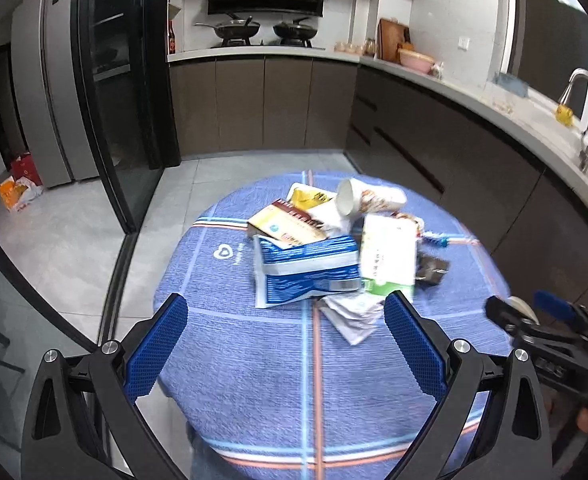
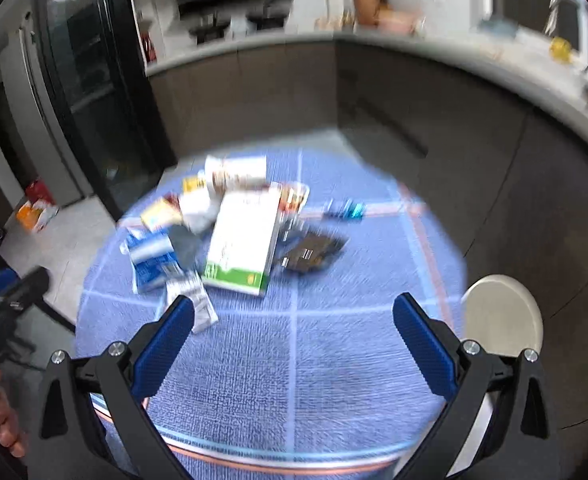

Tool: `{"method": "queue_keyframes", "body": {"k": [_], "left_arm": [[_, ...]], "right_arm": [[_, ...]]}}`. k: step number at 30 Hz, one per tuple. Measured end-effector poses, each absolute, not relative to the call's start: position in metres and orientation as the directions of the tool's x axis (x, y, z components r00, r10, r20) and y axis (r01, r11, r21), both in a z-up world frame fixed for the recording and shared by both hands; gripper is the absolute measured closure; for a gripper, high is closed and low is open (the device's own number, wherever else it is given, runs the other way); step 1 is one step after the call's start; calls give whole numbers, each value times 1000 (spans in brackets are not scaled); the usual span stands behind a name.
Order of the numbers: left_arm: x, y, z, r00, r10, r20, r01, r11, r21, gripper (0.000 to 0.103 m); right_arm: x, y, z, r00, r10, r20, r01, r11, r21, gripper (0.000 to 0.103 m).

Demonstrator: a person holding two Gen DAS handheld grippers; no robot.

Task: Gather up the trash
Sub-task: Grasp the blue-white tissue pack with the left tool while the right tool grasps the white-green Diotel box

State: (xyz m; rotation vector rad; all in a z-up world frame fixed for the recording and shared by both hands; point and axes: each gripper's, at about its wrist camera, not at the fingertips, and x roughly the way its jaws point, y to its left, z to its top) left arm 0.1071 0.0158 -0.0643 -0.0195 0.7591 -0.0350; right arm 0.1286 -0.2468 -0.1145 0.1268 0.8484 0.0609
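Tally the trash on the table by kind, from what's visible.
Paper cup: 1
Boxes: 2, white-green box, brown-yellow box
Bags/wrappers: at least 5, e.g. blue-white bag, dark wrapper
Total: at least 8; the pile hides some.

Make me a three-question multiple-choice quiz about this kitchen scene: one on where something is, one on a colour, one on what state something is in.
1. Where does the pile of trash lie?
A. on the round table
B. on the floor
C. in the sink

2. What colour is the tablecloth?
A. red
B. blue with lighter and orange stripes
C. plain white

3. How does the white paper cup stand?
A. upright
B. upside down
C. tipped on its side

Answers:
1 A, the packets and boxes rest on the cloth-covered table.
2 B, blue cloth with stripes shows in both views.
3 C, its open mouth faces sideways atop the pile.

Both the left tool and right tool are open, holding nothing.
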Motion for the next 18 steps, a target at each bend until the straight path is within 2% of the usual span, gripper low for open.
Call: {"method": "queue_keyframes", "body": {"k": [5,9,18], "left_arm": [[134,22,-82,702,-57,-710,58,998,-23,8],[162,39,-94,633,-150,-760,92,989,-119,8],[221,63,-126,547,-199,-813,129,980,-152,8]], "right_arm": [[181,-218,-153,595,152,-789,-62,988,144,3],[215,-205,-169,552,230,-801,-64,970,234,3],[261,-183,-183,552,156,-819,-60,987,147,8]]}}
